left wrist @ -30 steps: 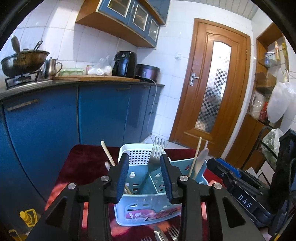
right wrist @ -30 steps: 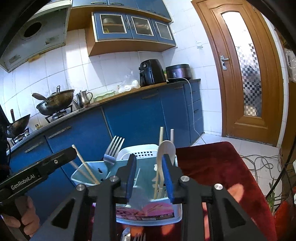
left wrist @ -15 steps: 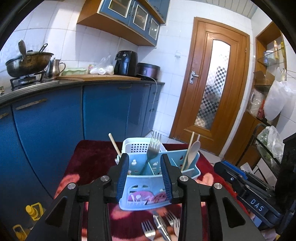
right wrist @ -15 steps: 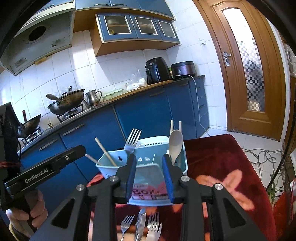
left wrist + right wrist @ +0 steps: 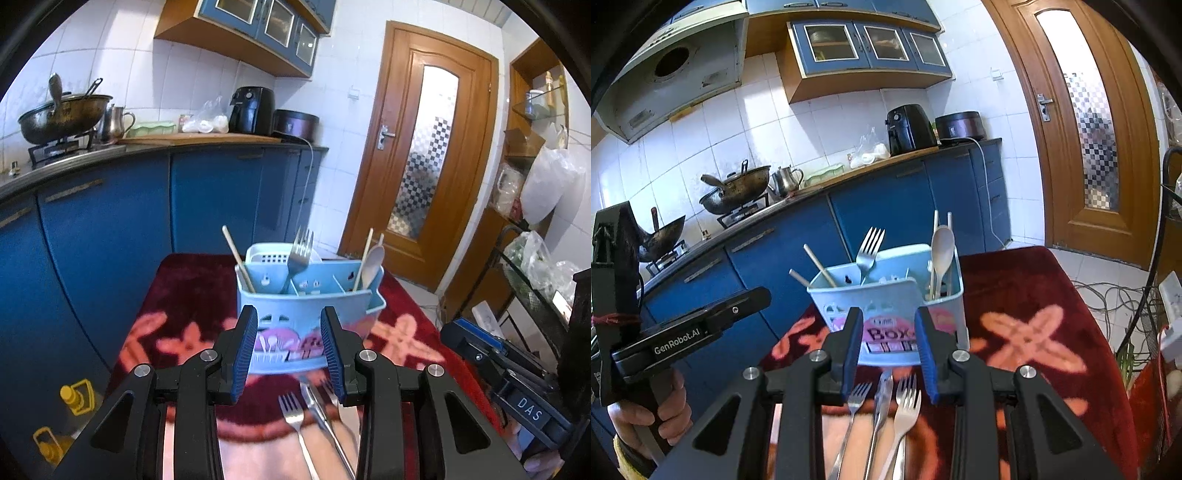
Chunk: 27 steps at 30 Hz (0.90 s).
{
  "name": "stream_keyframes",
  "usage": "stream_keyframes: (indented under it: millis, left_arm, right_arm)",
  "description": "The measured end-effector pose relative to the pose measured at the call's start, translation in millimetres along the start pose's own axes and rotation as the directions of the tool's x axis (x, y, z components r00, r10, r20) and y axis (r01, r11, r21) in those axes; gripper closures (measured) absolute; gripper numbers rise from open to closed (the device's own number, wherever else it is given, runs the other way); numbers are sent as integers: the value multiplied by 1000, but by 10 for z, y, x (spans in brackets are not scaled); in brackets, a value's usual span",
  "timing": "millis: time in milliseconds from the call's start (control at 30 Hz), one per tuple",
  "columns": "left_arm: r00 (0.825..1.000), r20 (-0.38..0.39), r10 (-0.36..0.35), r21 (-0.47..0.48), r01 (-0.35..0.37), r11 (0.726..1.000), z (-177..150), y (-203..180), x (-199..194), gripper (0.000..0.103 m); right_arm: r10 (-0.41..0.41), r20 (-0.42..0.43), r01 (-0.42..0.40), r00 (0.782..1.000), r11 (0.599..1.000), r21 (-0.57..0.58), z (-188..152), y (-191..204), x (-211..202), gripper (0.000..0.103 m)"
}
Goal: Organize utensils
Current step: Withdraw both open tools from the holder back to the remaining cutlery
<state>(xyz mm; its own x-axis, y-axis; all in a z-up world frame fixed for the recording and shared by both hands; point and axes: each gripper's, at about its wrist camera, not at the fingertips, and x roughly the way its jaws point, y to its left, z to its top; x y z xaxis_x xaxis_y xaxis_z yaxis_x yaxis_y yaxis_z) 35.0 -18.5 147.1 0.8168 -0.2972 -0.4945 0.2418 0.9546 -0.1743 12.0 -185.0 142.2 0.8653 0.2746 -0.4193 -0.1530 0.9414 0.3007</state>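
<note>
Both grippers have backed away from the blue utensil caddy over the last second; it now sits ahead of the tips, apart from them, on the red cloth. Left gripper jaws spread partway, nothing between. Right gripper the same, empty. A fork, wooden spoon and chopsticks stand in the caddy. Loose forks and a knife have come into view just below the right gripper's tips, so likely the next pick.
</note>
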Motion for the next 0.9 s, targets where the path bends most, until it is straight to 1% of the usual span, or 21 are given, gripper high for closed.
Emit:
stream_keyframes:
  millis: [67, 267, 400, 633, 900]
  left_arm:
    - [1000, -9, 5, 0, -5, 1000, -65, -8, -36, 63]
    - [999, -44, 9, -12, -10, 1000, -238, 16, -69, 62]
    - [997, -74, 9, -25, -11, 1000, -350, 50, -26, 62]
    - [990, -143, 8, -45, -15, 999, -569, 93, 144, 62]
    - [974, -227, 2, -68, -17, 998, -760, 135, 442, 62]
  right_arm:
    - [-2, -18, 2, 1000, 1000, 0, -62, 1, -29, 71]
    - [1, -67, -1, 998, 1000, 3, -224, -15, -49, 67]
    - [-2, -94, 3, 996, 1000, 13, -334, -48, -42, 67]
    - [-22, -147, 27, 989, 999, 30, -505, -155, 25, 66]
    - [-57, -220, 69, 974, 996, 49, -698, -292, 223, 66]
